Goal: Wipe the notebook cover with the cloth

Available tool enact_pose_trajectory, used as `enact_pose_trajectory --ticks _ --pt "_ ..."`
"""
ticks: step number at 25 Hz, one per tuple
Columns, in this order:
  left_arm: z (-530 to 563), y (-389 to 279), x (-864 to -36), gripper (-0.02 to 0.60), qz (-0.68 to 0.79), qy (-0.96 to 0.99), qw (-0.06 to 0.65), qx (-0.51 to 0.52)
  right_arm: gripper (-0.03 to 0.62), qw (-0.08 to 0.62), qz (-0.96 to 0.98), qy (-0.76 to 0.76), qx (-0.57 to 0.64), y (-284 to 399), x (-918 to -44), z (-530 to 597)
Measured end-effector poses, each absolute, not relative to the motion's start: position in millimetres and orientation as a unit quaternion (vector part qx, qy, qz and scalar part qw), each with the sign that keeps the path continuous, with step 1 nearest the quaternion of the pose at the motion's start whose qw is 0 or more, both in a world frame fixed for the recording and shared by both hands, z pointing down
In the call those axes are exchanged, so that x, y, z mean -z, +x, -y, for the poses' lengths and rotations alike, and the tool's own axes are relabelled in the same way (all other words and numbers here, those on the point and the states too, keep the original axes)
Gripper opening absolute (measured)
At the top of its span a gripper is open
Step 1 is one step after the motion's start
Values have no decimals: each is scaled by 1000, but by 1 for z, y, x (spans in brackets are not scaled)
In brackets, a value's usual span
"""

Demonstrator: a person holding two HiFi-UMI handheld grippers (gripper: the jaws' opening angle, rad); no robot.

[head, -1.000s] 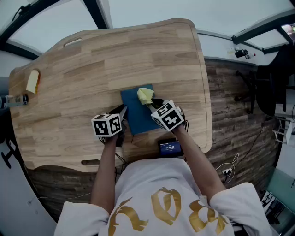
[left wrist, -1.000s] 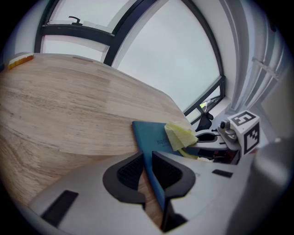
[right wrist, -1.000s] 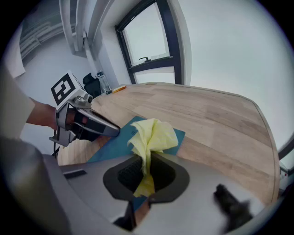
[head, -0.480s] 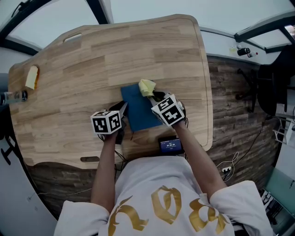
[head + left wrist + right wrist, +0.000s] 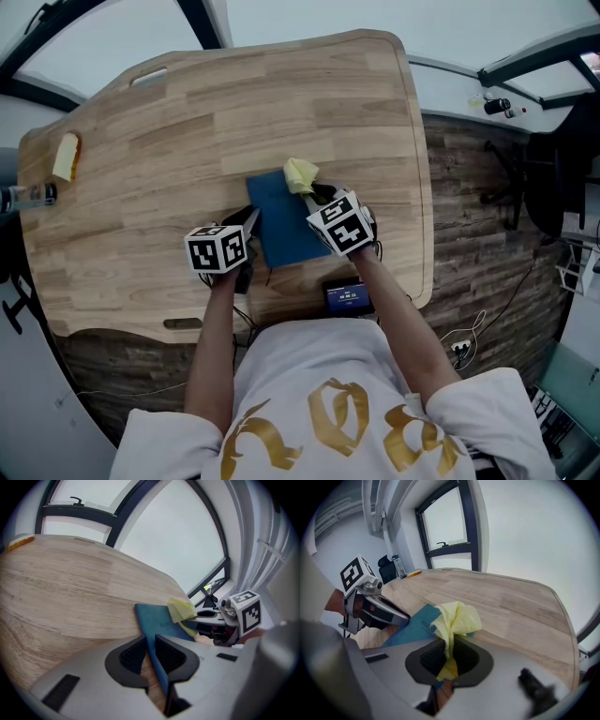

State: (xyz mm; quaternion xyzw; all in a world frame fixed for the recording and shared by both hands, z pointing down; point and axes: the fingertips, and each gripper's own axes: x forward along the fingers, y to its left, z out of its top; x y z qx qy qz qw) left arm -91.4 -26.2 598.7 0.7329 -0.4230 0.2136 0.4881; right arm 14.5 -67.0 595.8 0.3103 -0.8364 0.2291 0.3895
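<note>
— Head view: how many of each?
— One flat blue rectangular notebook (image 5: 281,223) on the pale wooden table (image 5: 169,131). One crumpled yellow cloth (image 5: 301,174) at its far corner. The left gripper (image 5: 250,221) and right gripper (image 5: 318,195) hide its near edge.
— Left gripper view?
— Jaws pinch the notebook's edge; the cover print is unreadable.
— Right gripper view?
— Jaws clamp the cloth, hiding its lower end.

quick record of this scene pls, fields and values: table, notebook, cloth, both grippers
surface: wooden table
notebook: blue, cover up, lying on the table close to the person
cloth: yellow, bunched, at the notebook's far right corner
left gripper: shut on the notebook's left edge
right gripper: shut on the cloth
also there: small lit screen at the table's near edge
</note>
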Motion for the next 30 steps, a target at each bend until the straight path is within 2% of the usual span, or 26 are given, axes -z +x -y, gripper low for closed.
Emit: enact_pose_trajectory --ticks 30 --pt "26 -91 -598 67 425 733 486 -214 38 399 847 273 -220 -28 -595 61"
